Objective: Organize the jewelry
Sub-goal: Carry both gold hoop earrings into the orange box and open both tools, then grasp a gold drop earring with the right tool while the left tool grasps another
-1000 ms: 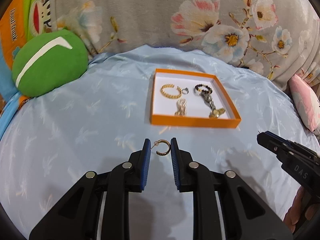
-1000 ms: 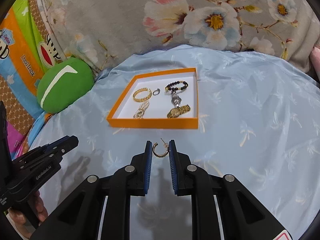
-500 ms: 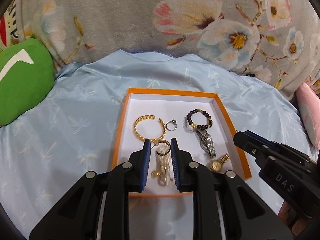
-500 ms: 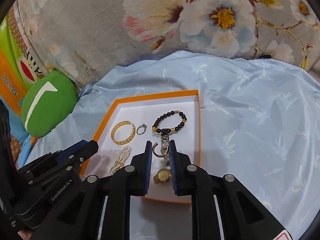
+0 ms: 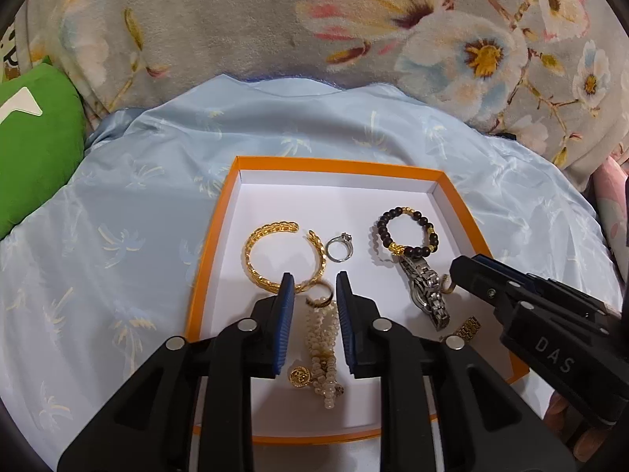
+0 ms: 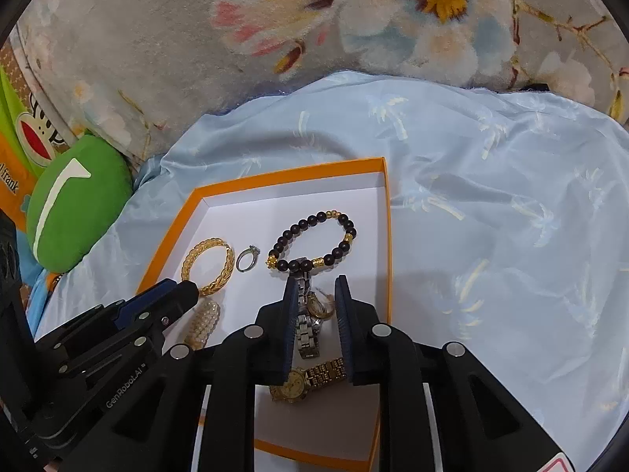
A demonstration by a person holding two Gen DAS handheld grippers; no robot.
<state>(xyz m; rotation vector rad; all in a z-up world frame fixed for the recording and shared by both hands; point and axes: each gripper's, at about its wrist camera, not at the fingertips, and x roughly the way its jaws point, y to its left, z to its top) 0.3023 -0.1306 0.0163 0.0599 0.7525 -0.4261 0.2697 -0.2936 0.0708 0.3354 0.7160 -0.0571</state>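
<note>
The orange tray is viewed closely, obliquely downward, from both wrists, and shared by both.

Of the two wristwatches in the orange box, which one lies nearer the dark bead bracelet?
The silver watch: its band end reaches the dark bead bracelet. The gold watch lies farther off, by the box's near edge, its round dial showing.
</note>
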